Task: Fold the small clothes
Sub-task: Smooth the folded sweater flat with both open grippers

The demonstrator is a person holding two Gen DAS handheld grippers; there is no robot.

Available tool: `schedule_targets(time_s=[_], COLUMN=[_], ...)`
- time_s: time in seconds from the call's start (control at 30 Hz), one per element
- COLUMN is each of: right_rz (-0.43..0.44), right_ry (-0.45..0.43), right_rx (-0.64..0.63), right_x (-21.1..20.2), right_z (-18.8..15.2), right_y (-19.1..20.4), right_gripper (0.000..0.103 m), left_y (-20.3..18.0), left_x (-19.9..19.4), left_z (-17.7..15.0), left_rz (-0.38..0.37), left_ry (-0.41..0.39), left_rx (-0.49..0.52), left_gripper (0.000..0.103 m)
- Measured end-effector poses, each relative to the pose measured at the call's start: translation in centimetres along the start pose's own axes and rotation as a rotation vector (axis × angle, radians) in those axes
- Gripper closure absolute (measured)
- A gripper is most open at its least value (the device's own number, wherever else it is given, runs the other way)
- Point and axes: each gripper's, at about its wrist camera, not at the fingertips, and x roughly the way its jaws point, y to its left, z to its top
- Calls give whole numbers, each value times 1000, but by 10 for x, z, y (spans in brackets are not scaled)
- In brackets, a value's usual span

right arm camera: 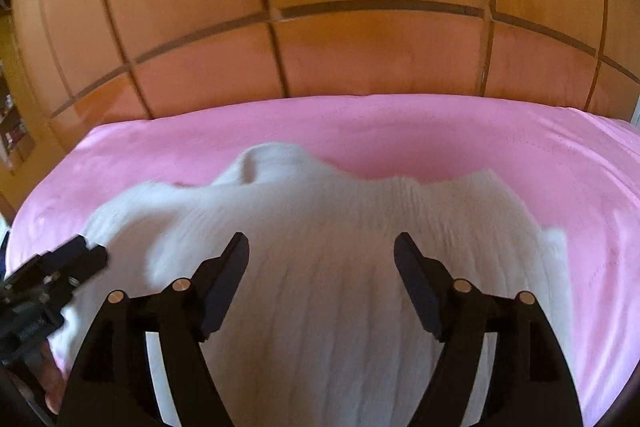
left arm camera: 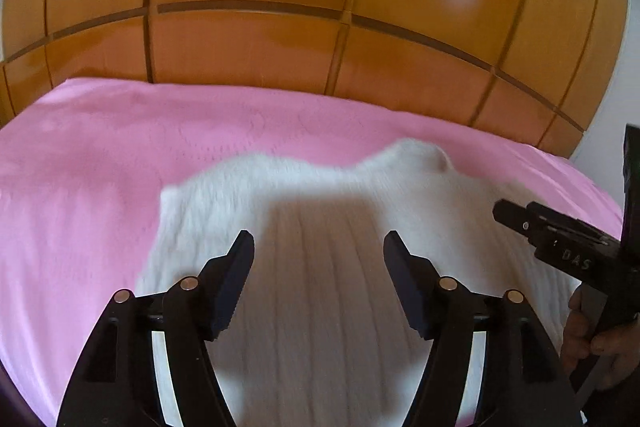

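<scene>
A white ribbed knit sweater [left arm camera: 320, 267] lies spread on the pink bed sheet [left arm camera: 80, 187], collar towards the headboard. It also shows in the right wrist view [right arm camera: 320, 267]. My left gripper [left arm camera: 319, 247] is open and empty, hovering over the sweater's left part. My right gripper [right arm camera: 321, 249] is open and empty over the sweater's right part. The right gripper also shows at the right edge of the left wrist view [left arm camera: 502, 211], and the left gripper at the left edge of the right wrist view [right arm camera: 92, 251]. The sweater's near hem is hidden below both grippers.
A glossy wooden panelled headboard [left arm camera: 320, 27] rises behind the bed. The pink sheet [right arm camera: 520, 155] extends on both sides of the sweater. A shelf [right arm camera: 12, 131] stands at far left, a white wall [left arm camera: 628, 67] at far right.
</scene>
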Motion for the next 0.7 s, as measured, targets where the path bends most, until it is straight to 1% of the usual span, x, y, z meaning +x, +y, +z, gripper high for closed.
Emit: schedule_targets(time_s=[0.07,0.1,0.17,0.2,0.23,0.27,0.3,0.33,0.37,0.4,0.43,0.5,0.63,0.67,0.7], right_rz=[19,36,34,28,20,12,-13,-32,-20,-11,-18,-24,-10,-14,-19], right_ry=[-2,1,7,15,30,45,83,113,97,63,65,72,77,79,81], right_rx=[-11,-34,-71,-103,-134,-154,-172,-169,-156,-143,-142,-133,-102,-102,-101], right_x=[-15,-24,-33,-36,-36,-31,-24,-16,-14,-16,-15,-15,-16,-18,-20], right_z=[-15,-27,-44,-56,-67,-73,-85,-95,-101,-104,-104,-100,-95,-95,-93], right_y=[8,14,22,26,29,29,27,24,21,19,21,24,20,20,20], right_gripper=[24,23,20,18,16,12,9,9,8,8,8,4,4,4,4], left_y=[-5,-8,-11,-13,-15,-15,-14,-12,-12,-14,-16,-17,-15,-13,-11], left_x=[-10,-14,-20,-21,-19,-15,-10,-7,-9,-12,-15,-21,-34,-34,-37], left_z=[-16,-22,-36,-44,-49,-56,-61,-63,-63,-62,-61,-60,-59,-56,-55], left_rz=[-3,9,3,7,32,60,76,80,81,93,105,110,117,124,129], left_ry=[4,3,21,34,43,61,88,101,97,93,86,76,65,61,55], left_rx=[2,1,-3,5,21,44,56,43,36,43,52,53,24,20,14], left_gripper=[37,37,37,35,35,35,35,35,35,35,35,35,34,30,29])
